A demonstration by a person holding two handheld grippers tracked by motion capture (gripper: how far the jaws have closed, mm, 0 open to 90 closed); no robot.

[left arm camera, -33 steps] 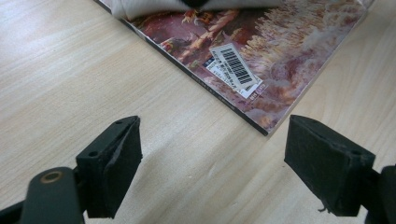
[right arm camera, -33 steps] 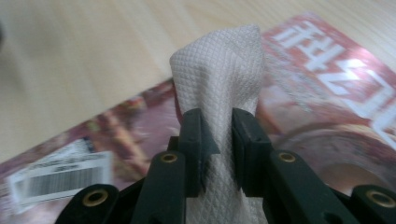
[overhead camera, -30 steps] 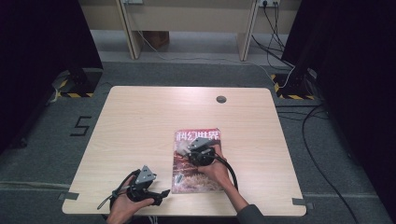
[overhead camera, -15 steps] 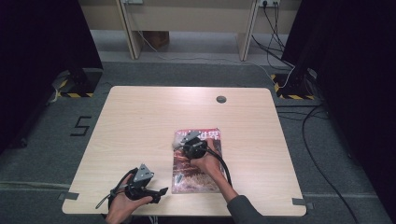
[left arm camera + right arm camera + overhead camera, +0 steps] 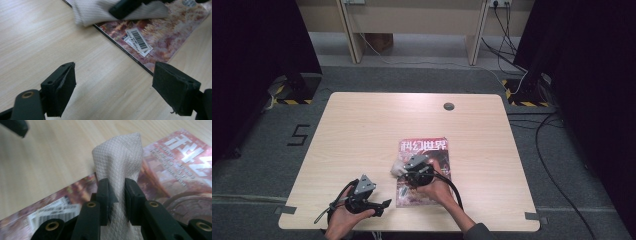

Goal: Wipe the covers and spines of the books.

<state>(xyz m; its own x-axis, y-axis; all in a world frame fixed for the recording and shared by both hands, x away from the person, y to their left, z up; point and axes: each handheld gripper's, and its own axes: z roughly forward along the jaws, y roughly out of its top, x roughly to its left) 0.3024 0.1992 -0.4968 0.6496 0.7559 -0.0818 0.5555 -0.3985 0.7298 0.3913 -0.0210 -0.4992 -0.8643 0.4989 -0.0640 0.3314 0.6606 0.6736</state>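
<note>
Right gripper is clamped tight on a folded white quilted paper towel, now dragged toward the left edge of the red glossy magazine. Left gripper sits wide open, empty, over the light wooden table.

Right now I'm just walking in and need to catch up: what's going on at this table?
A person is wiping a magazine on the wooden table. The right hand-held gripper is shut on a folded white cloth near the magazine's left edge. The left hand-held gripper rests open over bare tabletop beside the magazine, holding nothing.
</note>
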